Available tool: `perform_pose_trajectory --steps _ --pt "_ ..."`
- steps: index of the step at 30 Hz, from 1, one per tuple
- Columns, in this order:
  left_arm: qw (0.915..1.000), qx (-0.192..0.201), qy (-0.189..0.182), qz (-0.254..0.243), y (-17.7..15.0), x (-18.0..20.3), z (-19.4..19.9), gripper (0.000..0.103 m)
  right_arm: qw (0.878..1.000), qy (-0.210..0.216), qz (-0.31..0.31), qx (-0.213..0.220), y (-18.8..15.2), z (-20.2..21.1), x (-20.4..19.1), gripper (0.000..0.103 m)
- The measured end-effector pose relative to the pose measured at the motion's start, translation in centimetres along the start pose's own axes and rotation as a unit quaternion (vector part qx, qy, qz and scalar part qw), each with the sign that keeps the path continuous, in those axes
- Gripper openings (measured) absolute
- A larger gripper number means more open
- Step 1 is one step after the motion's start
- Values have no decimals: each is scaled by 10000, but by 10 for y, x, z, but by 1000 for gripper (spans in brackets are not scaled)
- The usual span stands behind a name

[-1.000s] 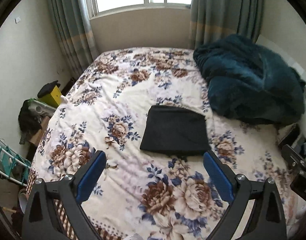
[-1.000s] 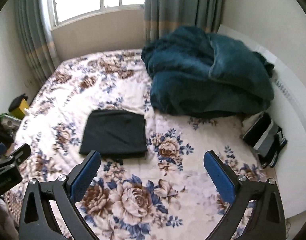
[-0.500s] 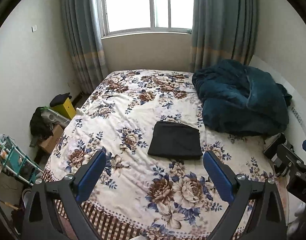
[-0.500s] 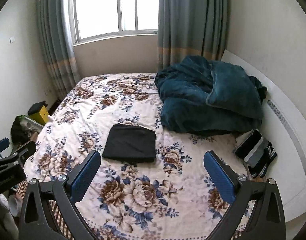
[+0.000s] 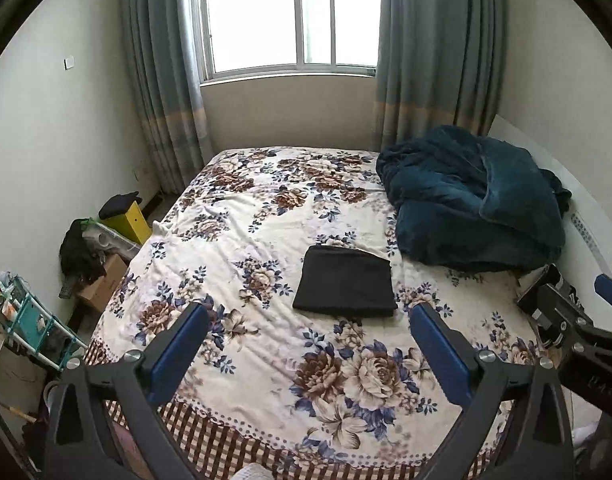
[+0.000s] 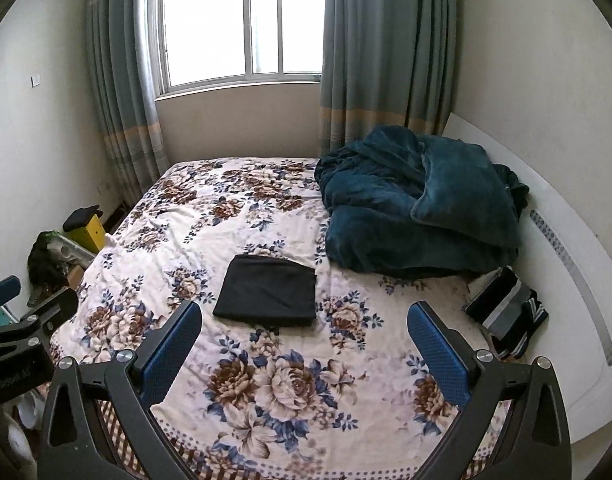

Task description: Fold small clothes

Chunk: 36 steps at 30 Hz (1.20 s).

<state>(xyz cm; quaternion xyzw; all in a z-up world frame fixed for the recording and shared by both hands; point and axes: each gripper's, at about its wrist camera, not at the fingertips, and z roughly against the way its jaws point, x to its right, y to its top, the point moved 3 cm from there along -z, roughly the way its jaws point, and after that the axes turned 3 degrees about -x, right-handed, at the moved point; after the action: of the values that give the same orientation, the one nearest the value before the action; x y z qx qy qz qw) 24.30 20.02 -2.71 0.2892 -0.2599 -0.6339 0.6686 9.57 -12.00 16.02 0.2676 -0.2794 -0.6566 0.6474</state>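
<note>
A black garment (image 5: 345, 281) (image 6: 268, 292) lies folded into a flat rectangle in the middle of the floral bed (image 5: 234, 240) (image 6: 178, 216). Both grippers hang well back from it, above the bed's near edge. My left gripper (image 5: 308, 346) is open with nothing between its blue pads (image 5: 178, 350). My right gripper (image 6: 305, 344) is open too, its pads (image 6: 438, 354) empty. Each view catches the other gripper at its side edge, the right gripper (image 5: 578, 332) and the left gripper (image 6: 22, 320).
A rumpled dark teal blanket (image 5: 470, 204) (image 6: 418, 208) fills the bed's far right. Folded dark striped clothes (image 6: 506, 312) lie at the right edge by the white headboard (image 6: 566, 280). Boxes, a yellow stool (image 5: 126, 216) and a teal rack (image 5: 30, 328) crowd the floor on the left.
Both grippers have pulled back and up from the bed, so the folded garment looks smaller and farther, and the window and walls have come into view. Both stayed open.
</note>
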Motion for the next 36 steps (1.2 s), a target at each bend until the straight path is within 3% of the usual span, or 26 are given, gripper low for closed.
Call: perform_pose_trajectory --steps 36 --pt "9998 79 181 71 -1 -4 14 103 9998 192 -1 23 1 5 2 103"
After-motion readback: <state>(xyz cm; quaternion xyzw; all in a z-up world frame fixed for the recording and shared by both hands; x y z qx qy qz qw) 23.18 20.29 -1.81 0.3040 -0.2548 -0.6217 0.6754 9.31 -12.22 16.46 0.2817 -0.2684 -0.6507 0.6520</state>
